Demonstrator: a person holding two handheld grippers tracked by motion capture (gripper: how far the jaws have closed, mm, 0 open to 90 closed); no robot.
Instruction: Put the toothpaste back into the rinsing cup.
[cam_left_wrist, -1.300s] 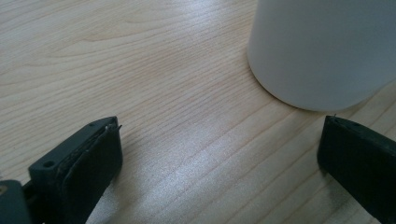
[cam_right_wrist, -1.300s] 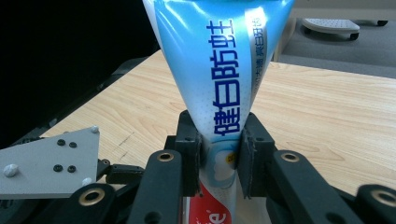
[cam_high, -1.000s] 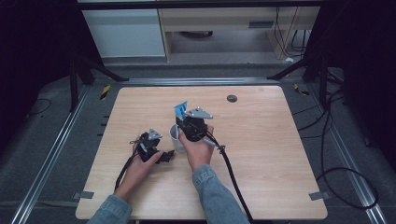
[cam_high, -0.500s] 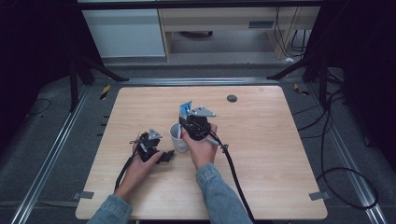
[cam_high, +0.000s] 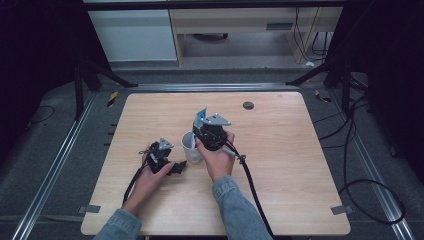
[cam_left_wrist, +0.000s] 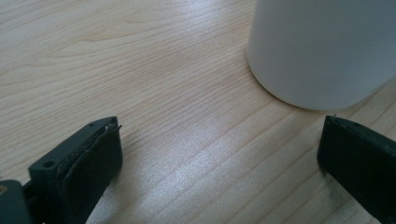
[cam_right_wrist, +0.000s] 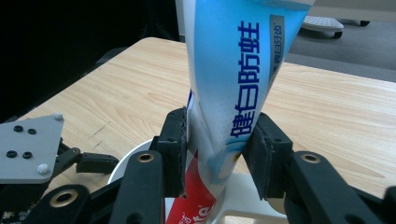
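While the right gripper (cam_right_wrist: 217, 154) lets its jaws spread, the toothpaste tube (cam_right_wrist: 233, 79) stands between them with its red end down in the white cup (cam_high: 190, 147), so that part looks done. It seems all that is left is to pull the hand away. Farther off, the left gripper (cam_high: 176, 166) rests wide apart and empty beside the cup on the wooden table (cam_high: 290, 165).

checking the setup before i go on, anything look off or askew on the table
Nothing spilled or damaged. The toothpaste tube stands cap-down in the white cup, tilted, between the right gripper pads, whose jaws have just been opening. The left gripper rests open on the table beside the cup.
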